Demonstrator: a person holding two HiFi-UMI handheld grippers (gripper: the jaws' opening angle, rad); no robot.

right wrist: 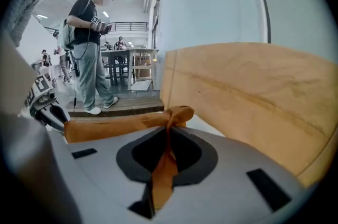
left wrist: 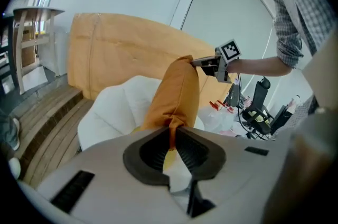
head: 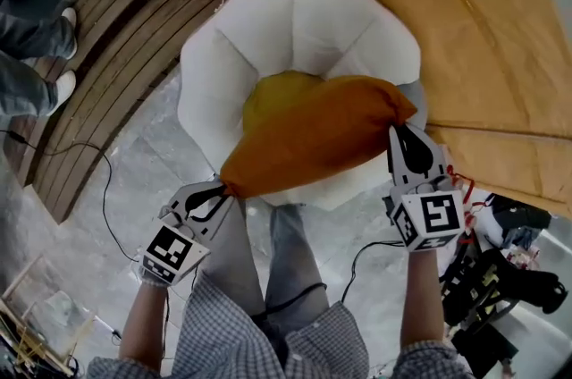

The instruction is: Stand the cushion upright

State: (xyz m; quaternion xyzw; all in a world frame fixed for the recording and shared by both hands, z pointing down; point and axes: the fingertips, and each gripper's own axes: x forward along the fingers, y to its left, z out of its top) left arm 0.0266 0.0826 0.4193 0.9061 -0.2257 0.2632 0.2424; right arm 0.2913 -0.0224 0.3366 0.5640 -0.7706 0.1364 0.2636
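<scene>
Left gripper (head: 217,192) clamped on cushion (head: 313,136) corner, right gripper (head: 399,136) clamped on opposite corner. Cushion slung between them over white chair (head: 223,55) front edge. Step: positioning for stand-up. Next, likely: set lower edge into seat, lean on backrest, release.

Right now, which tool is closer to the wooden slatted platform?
Left. The left tool pinches the orange cushion at the corner toward the wooden platform. The right tool pinches the opposite corner beside the tan panel, farther across the white chair.
</scene>
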